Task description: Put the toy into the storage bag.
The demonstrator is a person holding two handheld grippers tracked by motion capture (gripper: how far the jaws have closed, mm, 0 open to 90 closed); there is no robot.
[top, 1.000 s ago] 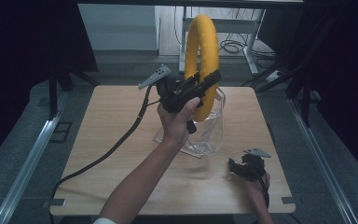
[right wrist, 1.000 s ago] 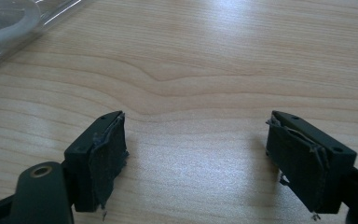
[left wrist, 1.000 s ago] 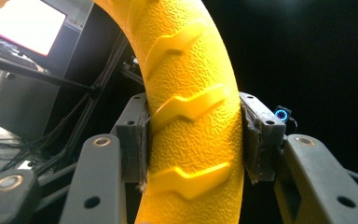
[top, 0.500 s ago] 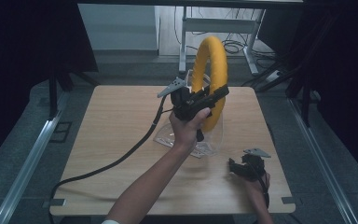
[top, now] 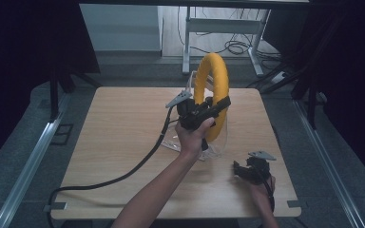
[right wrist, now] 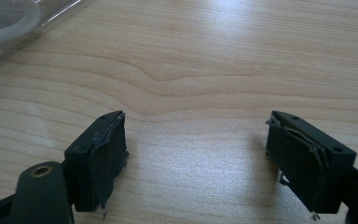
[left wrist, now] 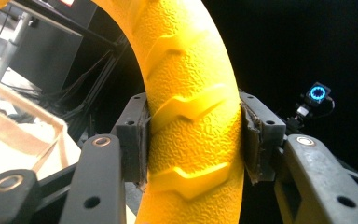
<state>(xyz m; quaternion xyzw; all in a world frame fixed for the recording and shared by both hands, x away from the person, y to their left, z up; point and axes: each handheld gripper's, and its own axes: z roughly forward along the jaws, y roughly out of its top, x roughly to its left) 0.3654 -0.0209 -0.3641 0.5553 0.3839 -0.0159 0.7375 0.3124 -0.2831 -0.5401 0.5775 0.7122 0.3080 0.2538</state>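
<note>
A big yellow ring with a ridged, pebbled surface stands on edge above the middle of the wooden table. My left gripper is shut on its lower part; in the left gripper view the yellow ring is squeezed between both pads. Below the ring lies a clear plastic bag. My right gripper rests low at the table's front right, open, with bare wood between its pads in the right gripper view.
A thick black cable trails from the left gripper across the table to its front left corner. An edge of the clear plastic bag lies far left of the right gripper. Metal rails flank the table; a desk frame stands behind.
The left gripper has carried the yellow ring to the right and a little lower and nearer, turning it more edge-on. The right gripper has stayed where it was.
</note>
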